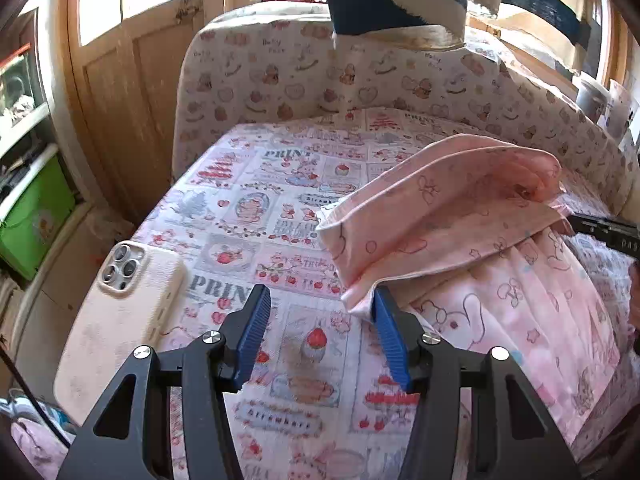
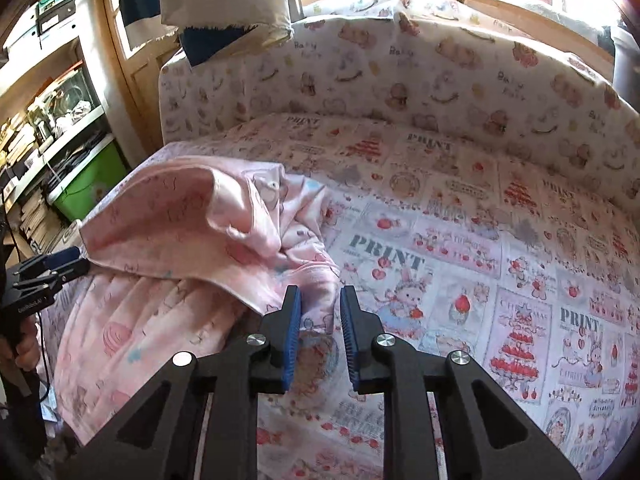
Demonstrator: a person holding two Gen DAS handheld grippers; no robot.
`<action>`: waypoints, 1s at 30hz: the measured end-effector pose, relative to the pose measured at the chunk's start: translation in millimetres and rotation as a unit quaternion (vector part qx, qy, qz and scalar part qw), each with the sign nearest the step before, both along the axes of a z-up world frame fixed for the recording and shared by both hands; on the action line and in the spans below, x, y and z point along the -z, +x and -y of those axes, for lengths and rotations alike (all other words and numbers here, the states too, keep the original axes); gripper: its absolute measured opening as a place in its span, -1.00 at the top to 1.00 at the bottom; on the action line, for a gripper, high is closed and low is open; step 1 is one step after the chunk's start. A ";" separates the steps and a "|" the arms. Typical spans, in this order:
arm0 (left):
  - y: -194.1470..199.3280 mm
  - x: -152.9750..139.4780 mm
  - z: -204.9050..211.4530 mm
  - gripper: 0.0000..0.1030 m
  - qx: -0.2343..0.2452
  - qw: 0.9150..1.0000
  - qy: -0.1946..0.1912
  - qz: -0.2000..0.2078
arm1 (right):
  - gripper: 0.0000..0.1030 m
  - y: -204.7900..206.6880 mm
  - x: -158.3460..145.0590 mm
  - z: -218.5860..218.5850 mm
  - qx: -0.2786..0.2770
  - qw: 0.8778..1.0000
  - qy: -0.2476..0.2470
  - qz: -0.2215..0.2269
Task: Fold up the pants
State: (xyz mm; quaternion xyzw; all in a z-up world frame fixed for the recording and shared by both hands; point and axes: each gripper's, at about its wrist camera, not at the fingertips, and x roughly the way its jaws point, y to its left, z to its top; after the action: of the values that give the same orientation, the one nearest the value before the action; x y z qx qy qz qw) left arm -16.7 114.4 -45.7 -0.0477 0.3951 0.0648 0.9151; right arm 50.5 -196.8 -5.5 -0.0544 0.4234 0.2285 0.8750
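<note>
The pink printed pants [image 1: 460, 208] lie on the patterned bed sheet [image 1: 256, 184], one part lifted and doubled over the rest. My left gripper [image 1: 320, 294] stands open over the sheet; the corner of the doubled layer rests against its right finger [image 1: 386, 320]. In the right wrist view the pants [image 2: 180, 216] fill the left side. My right gripper [image 2: 320, 300] is narrowly open, with the pants' crumpled edge lying just below and between its fingertips and a gap showing beside the pads. The left gripper [image 2: 52, 264] shows at the far left, at the edge of the pants.
A phone in a cream case [image 1: 120, 320] lies on the sheet left of my left gripper. A padded bear-print wall [image 1: 300, 76] rings the bed's far side. A green bin [image 2: 92, 188] and shelves stand to the left. Striped cloth [image 1: 400, 0] hangs overhead.
</note>
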 end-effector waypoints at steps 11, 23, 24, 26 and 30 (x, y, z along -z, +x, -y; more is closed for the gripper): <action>18.5 -39.3 -5.3 -0.42 0.015 0.999 -0.025 0.045 | -0.05 2.2 -41.9 -24.6 -0.034 0.998 0.042 0.037; 51.9 -14.0 -19.3 0.95 0.022 0.995 -0.097 0.009 | 0.88 14.8 -22.4 -29.5 -0.020 0.998 0.020 0.055; 46.0 -18.4 -16.7 0.95 0.027 0.995 -0.093 0.021 | 0.88 11.1 -28.1 -24.8 -0.023 0.997 0.020 0.072; 32.6 -27.3 -12.5 0.95 0.045 0.993 -0.100 0.037 | 0.88 4.9 -38.3 -16.3 -0.028 0.994 0.017 0.103; 8.9 -37.0 8.9 0.95 0.080 0.994 -0.062 0.049 | 0.88 -3.3 -47.1 -0.8 -0.033 0.992 0.005 0.123</action>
State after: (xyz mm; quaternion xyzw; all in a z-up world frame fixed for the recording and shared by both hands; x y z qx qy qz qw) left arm -7.8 105.5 -8.7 -0.0762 0.3553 -0.0358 0.9309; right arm 47.2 -196.0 41.6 -0.0915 0.3089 0.2508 0.9129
